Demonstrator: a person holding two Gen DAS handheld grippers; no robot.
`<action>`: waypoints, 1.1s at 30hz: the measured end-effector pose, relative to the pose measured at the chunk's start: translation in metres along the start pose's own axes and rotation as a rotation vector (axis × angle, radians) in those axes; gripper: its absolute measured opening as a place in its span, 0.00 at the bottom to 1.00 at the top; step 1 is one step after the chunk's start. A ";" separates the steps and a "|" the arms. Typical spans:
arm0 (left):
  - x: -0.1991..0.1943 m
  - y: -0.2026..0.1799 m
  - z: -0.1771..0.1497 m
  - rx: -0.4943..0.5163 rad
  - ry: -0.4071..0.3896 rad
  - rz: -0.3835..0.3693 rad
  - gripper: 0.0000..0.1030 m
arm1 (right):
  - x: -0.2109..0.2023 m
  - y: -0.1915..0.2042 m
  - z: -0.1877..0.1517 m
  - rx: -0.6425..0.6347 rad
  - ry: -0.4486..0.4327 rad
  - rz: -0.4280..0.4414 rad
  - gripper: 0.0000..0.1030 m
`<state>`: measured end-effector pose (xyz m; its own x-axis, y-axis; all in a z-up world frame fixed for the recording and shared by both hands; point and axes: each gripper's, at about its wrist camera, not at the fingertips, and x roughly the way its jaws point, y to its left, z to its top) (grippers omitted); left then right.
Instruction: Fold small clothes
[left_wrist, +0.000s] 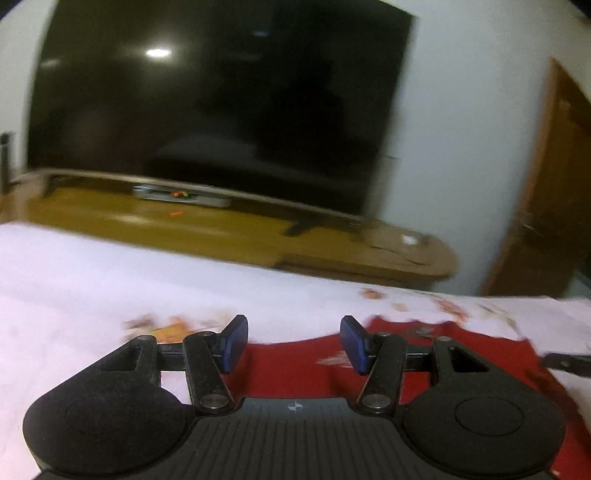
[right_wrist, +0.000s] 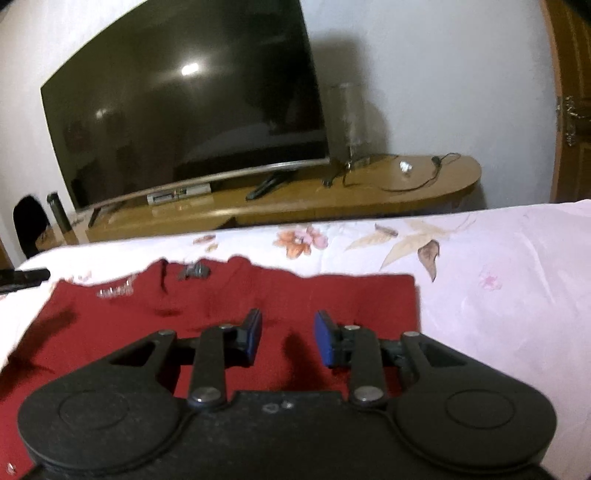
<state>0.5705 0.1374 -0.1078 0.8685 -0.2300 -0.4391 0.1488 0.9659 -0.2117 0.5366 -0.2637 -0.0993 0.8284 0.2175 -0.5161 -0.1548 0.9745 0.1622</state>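
A dark red garment (right_wrist: 229, 299) lies flat on a pale floral bed sheet (right_wrist: 498, 266); its far edge is uneven and bears a small silver print. My right gripper (right_wrist: 288, 338) hovers over the garment's right half, jaws apart, nothing between the blue pads (right_wrist: 323, 341). In the left wrist view the same red garment (left_wrist: 295, 365) spreads under and right of my left gripper (left_wrist: 293, 341), which stands open and empty above its left edge. The tip of the right gripper (left_wrist: 565, 362) shows at the right border, and the tip of the left gripper (right_wrist: 24, 277) at the right wrist view's left border.
Beyond the bed's far edge stands a wooden TV bench (right_wrist: 332, 192) with a large dark television (right_wrist: 184, 110), a set-top box (right_wrist: 177, 194), cables and a glass vase (right_wrist: 345, 122). A wooden door (right_wrist: 572, 103) is at the right. A dark chair (right_wrist: 27, 225) stands far left.
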 end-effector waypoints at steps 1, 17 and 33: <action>0.011 -0.004 -0.002 0.010 0.044 -0.022 0.53 | 0.000 0.000 0.001 0.003 -0.003 0.004 0.32; 0.030 0.005 -0.018 0.053 0.136 0.107 0.57 | 0.027 -0.003 -0.012 -0.049 0.115 -0.092 0.36; -0.004 -0.019 -0.038 0.166 0.177 0.138 0.62 | -0.012 -0.011 -0.015 0.008 0.093 -0.045 0.39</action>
<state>0.5466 0.1157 -0.1354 0.7922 -0.0978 -0.6023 0.1225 0.9925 0.0000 0.5205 -0.2757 -0.1076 0.7808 0.1784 -0.5988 -0.1141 0.9830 0.1440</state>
